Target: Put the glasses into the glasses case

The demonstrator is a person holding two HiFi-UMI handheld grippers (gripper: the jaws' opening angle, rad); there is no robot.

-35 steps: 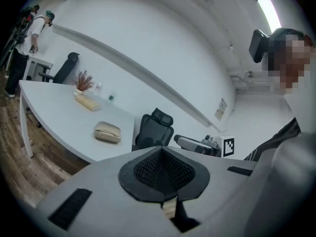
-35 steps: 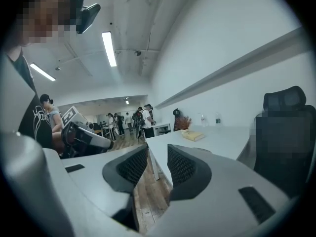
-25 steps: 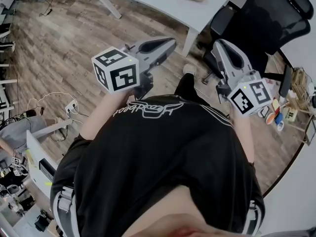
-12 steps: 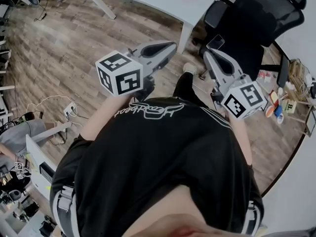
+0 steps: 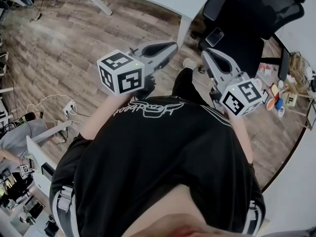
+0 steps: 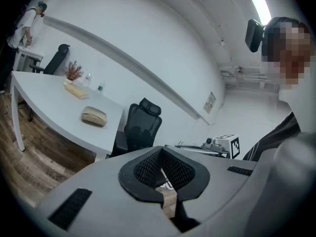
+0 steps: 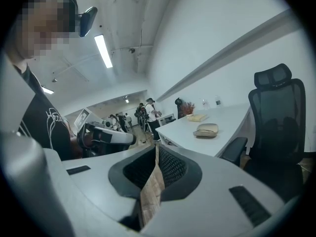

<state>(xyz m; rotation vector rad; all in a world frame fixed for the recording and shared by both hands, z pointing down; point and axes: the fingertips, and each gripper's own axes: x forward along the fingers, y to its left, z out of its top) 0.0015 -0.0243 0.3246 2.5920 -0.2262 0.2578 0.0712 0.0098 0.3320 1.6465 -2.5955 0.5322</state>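
Note:
The glasses case [image 6: 94, 116] is a beige oblong pouch that lies closed on the white table [image 6: 49, 107]; it also shows in the right gripper view as the case [image 7: 207, 130]. No glasses are in view. My left gripper [image 5: 173, 46] and right gripper [image 5: 205, 53] are held in front of the person's chest, above the wooden floor and well short of the table. The left gripper [image 6: 161, 149] is shut, its tips touching, with nothing held. On the right gripper [image 7: 156, 147] the jaws are closing the last bit to shut, and nothing is between them.
A black office chair [image 5: 256, 19] stands by the table's end, with a phone [image 5: 216, 36] on its seat. A small plant, bottles and a flat beige box [image 6: 75, 90] sit further along the table. People [image 7: 143, 110] stand in the background. Clutter lies on the floor at the right [image 5: 286, 98].
In the head view both grippers have drifted a little toward each other. The table and case have slid up toward the top edge.

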